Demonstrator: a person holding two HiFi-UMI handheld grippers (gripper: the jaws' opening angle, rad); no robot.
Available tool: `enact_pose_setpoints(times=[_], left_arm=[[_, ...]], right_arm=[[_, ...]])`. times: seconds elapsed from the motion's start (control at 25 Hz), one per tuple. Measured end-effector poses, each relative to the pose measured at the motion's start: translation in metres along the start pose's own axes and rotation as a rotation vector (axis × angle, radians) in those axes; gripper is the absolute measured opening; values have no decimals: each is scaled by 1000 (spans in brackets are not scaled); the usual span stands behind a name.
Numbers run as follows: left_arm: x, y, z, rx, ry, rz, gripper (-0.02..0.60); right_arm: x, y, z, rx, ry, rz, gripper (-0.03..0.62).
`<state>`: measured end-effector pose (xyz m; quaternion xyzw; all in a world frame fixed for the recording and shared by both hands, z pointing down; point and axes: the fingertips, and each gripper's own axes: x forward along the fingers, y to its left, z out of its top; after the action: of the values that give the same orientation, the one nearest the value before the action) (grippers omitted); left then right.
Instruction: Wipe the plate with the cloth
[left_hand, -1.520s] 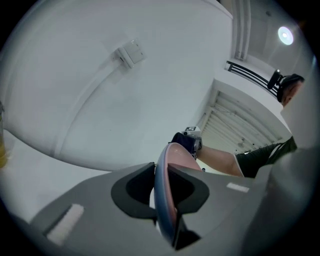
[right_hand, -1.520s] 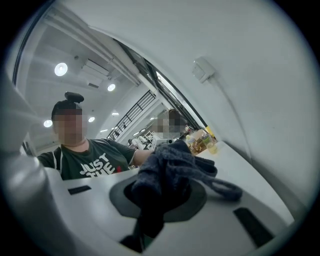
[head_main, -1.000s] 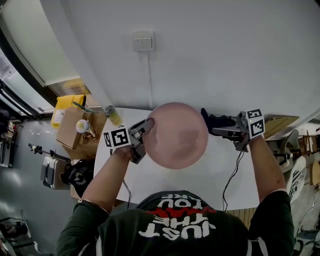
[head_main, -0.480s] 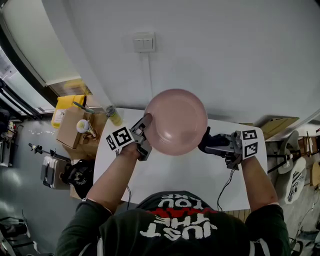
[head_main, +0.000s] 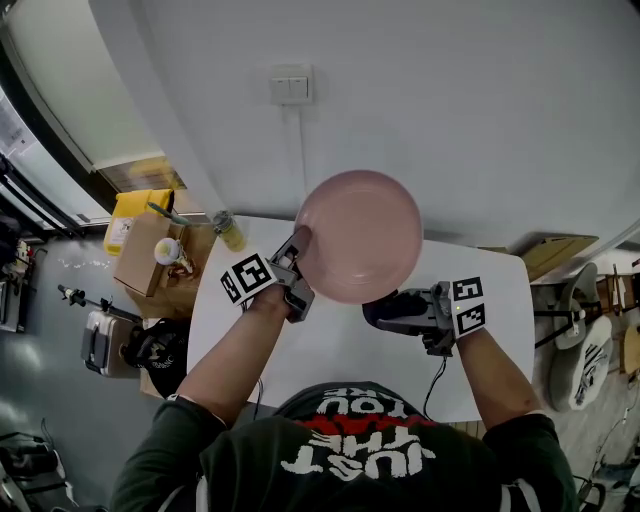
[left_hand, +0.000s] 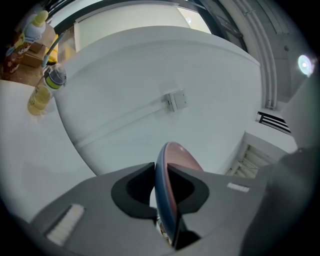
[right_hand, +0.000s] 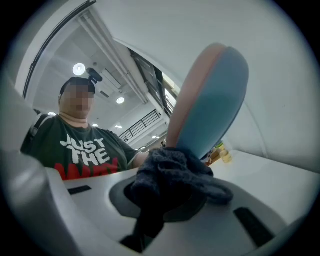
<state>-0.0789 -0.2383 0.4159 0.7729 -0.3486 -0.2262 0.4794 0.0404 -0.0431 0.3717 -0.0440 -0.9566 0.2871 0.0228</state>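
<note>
A round plate (head_main: 360, 235), pink inside and blue underneath, is held up tilted above the white table (head_main: 340, 350). My left gripper (head_main: 297, 258) is shut on the plate's left rim; in the left gripper view the rim (left_hand: 164, 190) runs edge-on between the jaws. My right gripper (head_main: 385, 312) is shut on a dark grey cloth (head_main: 380, 310), just below the plate's lower right edge. In the right gripper view the bunched cloth (right_hand: 172, 177) fills the jaws, and the plate's blue underside (right_hand: 215, 105) rises right behind it.
A yellowish bottle (head_main: 228, 231) stands at the table's far left corner, beside cardboard boxes (head_main: 150, 255) and a yellow container (head_main: 130, 215) on the floor. A wall switch (head_main: 290, 85) is on the white wall behind. A cable (head_main: 432, 385) hangs over the table's near edge.
The plate has been lifted and tipped up toward the wall. My right gripper has carried the cloth leftward and nearer, from right of the plate to under its lower right edge.
</note>
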Motion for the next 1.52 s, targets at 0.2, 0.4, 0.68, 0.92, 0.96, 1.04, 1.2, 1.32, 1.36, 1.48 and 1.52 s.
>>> enact_pose_setpoints(times=[0.2, 0.4, 0.68, 0.92, 0.96, 1.04, 1.2, 1.32, 1.36, 1.48, 1.52], left_arm=[[3, -12, -19, -38, 37, -28, 46], [6, -26, -35, -52, 89, -63, 46], [7, -49, -47, -64, 148, -136, 44], [-7, -70, -35, 65, 192, -220, 46], [-10, -69, -31, 89, 195, -221, 45], [-16, -69, -22, 104, 180, -263, 46], [-27, -84, -11, -35, 106, -510, 48], [-39, -90, -14, -134, 26, -673, 46], [-44, -93, -16, -151, 2, -717, 46], [-55, -96, -20, -166, -41, -796, 46], [-56, -95, -19, -166, -47, -801, 44]], right_arm=[[32, -2, -15, -6, 18, 23, 39], [56, -26, -31, -24, 38, -15, 40], [53, -79, -30, -52, -67, -175, 40], [-2, -82, -22, 102, -262, -187, 40], [-12, -80, -19, 125, -294, -182, 39], [-30, -74, -9, 153, -352, -172, 40], [-48, -48, 33, 100, -434, -130, 40], [-39, -22, 67, 7, -425, -84, 40], [-34, -14, 74, -17, -414, -71, 40], [-18, 0, 89, -57, -380, -31, 40], [-13, 2, 91, -65, -367, -19, 40]])
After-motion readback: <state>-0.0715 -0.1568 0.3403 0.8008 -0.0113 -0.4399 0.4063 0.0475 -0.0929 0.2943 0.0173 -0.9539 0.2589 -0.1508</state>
